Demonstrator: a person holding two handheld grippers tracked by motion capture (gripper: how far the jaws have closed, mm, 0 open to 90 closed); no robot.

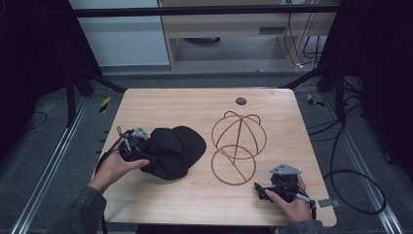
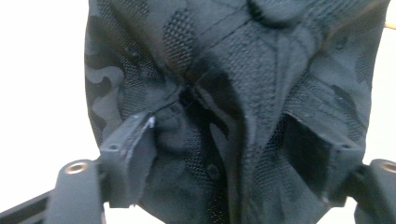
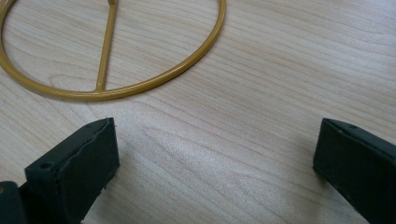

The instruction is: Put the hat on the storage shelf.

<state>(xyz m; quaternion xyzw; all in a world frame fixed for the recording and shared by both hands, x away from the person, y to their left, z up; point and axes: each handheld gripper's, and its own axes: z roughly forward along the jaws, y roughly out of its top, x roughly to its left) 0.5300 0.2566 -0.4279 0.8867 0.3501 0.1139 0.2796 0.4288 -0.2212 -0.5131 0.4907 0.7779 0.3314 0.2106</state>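
Observation:
A black cap with a faint camouflage pattern lies left of centre on the wooden table. My left gripper comes at it from the left, and its jaws press bunched cap fabric between them. A gold wire hat stand with a domed frame and a round base ring sits right of the cap. My right gripper rests at the front right, open above bare wood, a little short of the stand's base ring.
A small grey round disc sits near the table's far edge. A grey tag lies at the front right corner. Cables trail over the floor to the right, and dark frame posts flank the table.

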